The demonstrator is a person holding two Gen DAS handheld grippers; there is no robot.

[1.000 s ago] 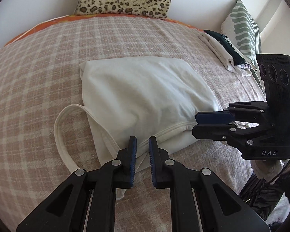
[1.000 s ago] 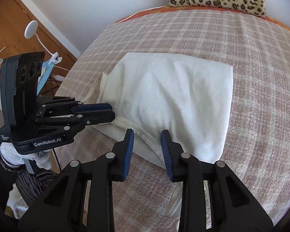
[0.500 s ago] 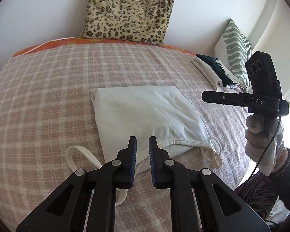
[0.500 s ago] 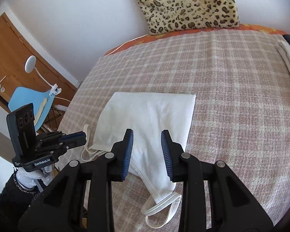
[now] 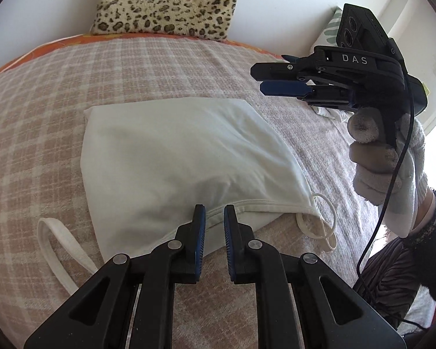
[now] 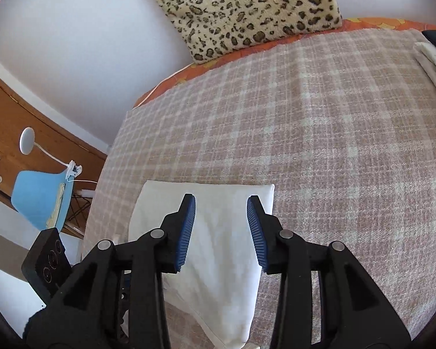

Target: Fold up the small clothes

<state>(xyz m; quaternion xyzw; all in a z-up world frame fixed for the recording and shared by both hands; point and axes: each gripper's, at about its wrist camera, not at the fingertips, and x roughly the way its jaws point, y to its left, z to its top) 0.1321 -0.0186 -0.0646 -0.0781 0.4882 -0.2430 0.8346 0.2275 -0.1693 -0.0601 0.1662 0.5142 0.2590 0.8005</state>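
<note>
White top (image 5: 177, 157), folded to a rough rectangle, lies flat on the checked blanket (image 5: 43, 110) covering the bed, its hemmed edge nearest the left wrist camera. One strap (image 5: 58, 241) loops out loose on the blanket to the left of the garment; a second strap (image 5: 322, 221) curls out at its right corner. The left gripper (image 5: 214, 218) hangs just above the hemmed edge, jaws parted by a narrow gap, nothing between them. The right gripper (image 6: 221, 218) is held in a gloved hand (image 5: 383, 157), raised clear of the garment, jaws spread wide and empty; in its own view the top (image 6: 218, 247) lies below its fingers. Beyond, a leopard-print cushion (image 5: 168, 0) leans against the white wall. A blue chair (image 6: 40, 200) stands off the bed's left side.
</note>
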